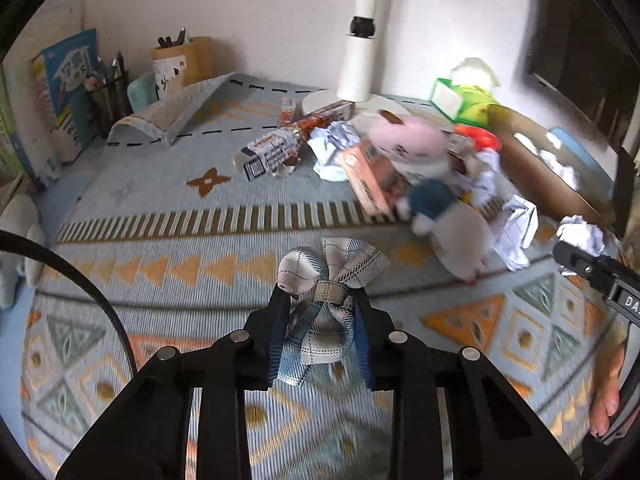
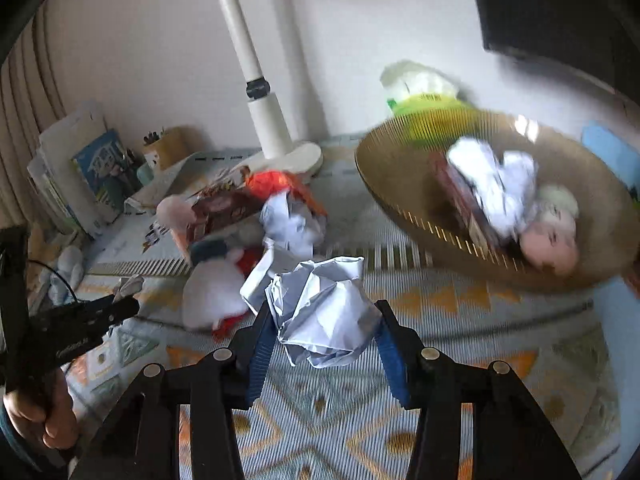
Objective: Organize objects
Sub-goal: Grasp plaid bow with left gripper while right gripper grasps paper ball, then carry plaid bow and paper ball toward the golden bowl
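My left gripper [image 1: 320, 300] is shut on a plaid grey-blue ribbon bow [image 1: 328, 272] and holds it above the patterned cloth. My right gripper [image 2: 324, 312] is shut on a crumpled white paper ball [image 2: 320, 312], held above the cloth in front of a brown round basket [image 2: 400, 184]. The basket holds crumpled paper [image 2: 496, 184], a box and a doll head [image 2: 548, 240]. A pile of plush toys [image 1: 464, 232], snack boxes [image 1: 372, 176] and crumpled paper [image 1: 332, 148] lies mid-table. The left gripper [image 2: 120, 300] also shows at the left edge of the right wrist view.
A white lamp stand [image 1: 356, 60] rises at the back centre. Pen holders [image 1: 184, 60], books [image 1: 68, 80] and a folded paper [image 1: 172, 116] stand at the back left. A green tissue box [image 1: 464, 92] sits behind the basket [image 1: 560, 176].
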The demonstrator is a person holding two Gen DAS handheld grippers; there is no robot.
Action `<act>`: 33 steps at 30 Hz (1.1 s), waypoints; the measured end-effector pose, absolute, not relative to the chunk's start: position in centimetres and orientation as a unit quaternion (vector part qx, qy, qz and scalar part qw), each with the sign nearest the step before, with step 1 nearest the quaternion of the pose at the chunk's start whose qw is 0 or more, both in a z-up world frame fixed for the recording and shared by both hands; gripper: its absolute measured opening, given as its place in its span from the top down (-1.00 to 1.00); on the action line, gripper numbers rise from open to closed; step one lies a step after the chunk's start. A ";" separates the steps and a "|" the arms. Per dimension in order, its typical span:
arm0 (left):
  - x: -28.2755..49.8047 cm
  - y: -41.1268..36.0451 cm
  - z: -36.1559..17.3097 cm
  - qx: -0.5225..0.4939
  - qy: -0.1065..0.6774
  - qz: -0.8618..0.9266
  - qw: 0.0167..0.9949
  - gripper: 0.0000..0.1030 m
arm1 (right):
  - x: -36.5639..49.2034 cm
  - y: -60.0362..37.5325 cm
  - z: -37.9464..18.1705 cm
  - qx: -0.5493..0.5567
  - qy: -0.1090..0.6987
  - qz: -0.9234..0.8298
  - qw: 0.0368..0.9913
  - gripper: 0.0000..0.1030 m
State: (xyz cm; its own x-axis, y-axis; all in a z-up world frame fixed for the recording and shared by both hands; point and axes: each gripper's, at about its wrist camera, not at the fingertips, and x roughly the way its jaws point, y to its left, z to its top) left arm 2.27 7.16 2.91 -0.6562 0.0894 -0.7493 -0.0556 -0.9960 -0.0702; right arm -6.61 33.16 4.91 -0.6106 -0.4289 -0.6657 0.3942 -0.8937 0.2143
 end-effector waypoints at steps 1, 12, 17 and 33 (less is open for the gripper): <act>3.0 7.3 3.0 -0.407 -0.020 0.912 0.044 0.48 | -5.9 33.6 4.8 0.385 -0.024 -0.893 0.231 0.08; 3.5 8.9 1.9 -0.401 0.012 0.915 0.051 0.48 | -1.8 35.4 3.7 0.409 0.059 -0.881 0.229 0.08; 3.4 8.8 1.7 -0.409 0.005 0.910 0.072 0.48 | -1.9 35.8 2.4 0.420 0.059 -0.878 0.223 -0.01; 3.0 9.8 1.0 -0.427 0.032 0.901 0.070 0.33 | -1.8 36.2 2.4 0.412 -0.014 -0.882 0.228 -0.59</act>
